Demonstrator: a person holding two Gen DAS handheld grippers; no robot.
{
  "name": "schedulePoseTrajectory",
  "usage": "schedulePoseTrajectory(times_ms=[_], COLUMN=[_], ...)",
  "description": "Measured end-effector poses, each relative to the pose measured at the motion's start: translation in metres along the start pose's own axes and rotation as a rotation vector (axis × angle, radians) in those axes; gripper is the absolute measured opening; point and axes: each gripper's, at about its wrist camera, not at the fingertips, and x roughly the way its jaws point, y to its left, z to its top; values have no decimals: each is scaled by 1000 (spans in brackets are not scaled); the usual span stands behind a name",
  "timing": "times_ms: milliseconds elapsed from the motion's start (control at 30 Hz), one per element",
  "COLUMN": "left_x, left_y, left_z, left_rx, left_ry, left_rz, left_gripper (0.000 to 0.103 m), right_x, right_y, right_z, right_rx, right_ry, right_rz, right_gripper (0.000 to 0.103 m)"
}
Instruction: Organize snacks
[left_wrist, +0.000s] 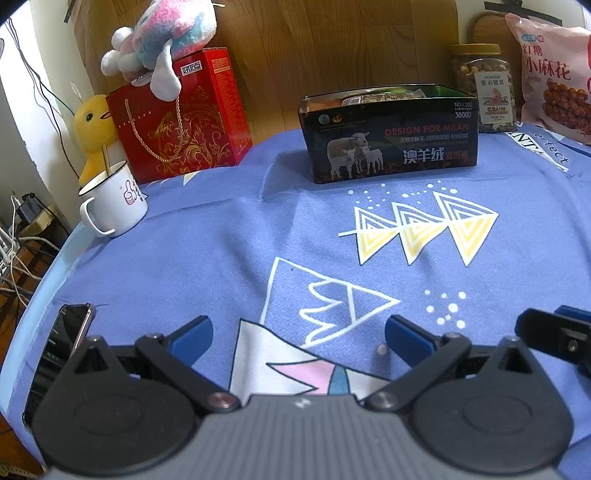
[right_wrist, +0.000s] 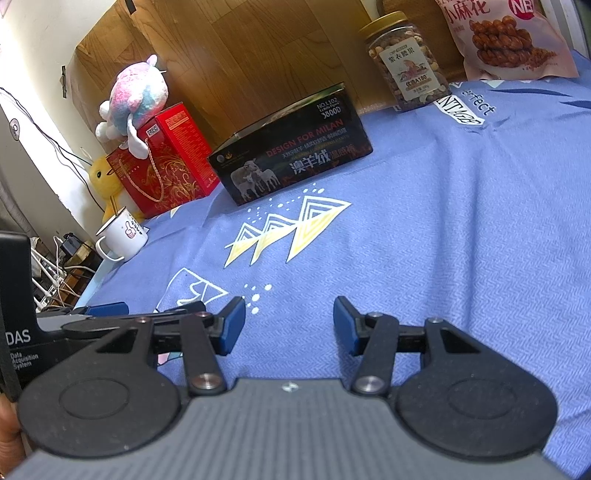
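Blue patterned cloth (left_wrist: 221, 240) over a table, wood panel behind. Black box (left_wrist: 391, 136), open-topped with snack packets inside, sits well ahead of both grippers; nut jar (left_wrist: 482, 88) just right of it, pink snack bag (left_wrist: 550, 77) beyond the jar. Left gripper (left_wrist: 299, 332) and right gripper (right_wrist: 289, 325) both spread wide, nothing between the pads, low over the cloth.

Your left gripper (left_wrist: 298, 334) and right gripper (right_wrist: 289, 325) have black linkages, silver screws, blue fingertip pads (right_wrist: 233, 325) and ribbed grey bodies.
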Motion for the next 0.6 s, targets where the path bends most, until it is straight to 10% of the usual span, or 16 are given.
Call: schedulePoseTrajectory(times_ms=[600], left_x=[-9], left_y=[3], left_z=[5], left_rx=[-6], left_ry=[-46], left_rz=[-15], left_gripper=[103], right_x=[-2], right_y=[-3], right_z=[1], right_rx=[-9], right_ry=[-16], right_rz=[-10], right_gripper=[55])
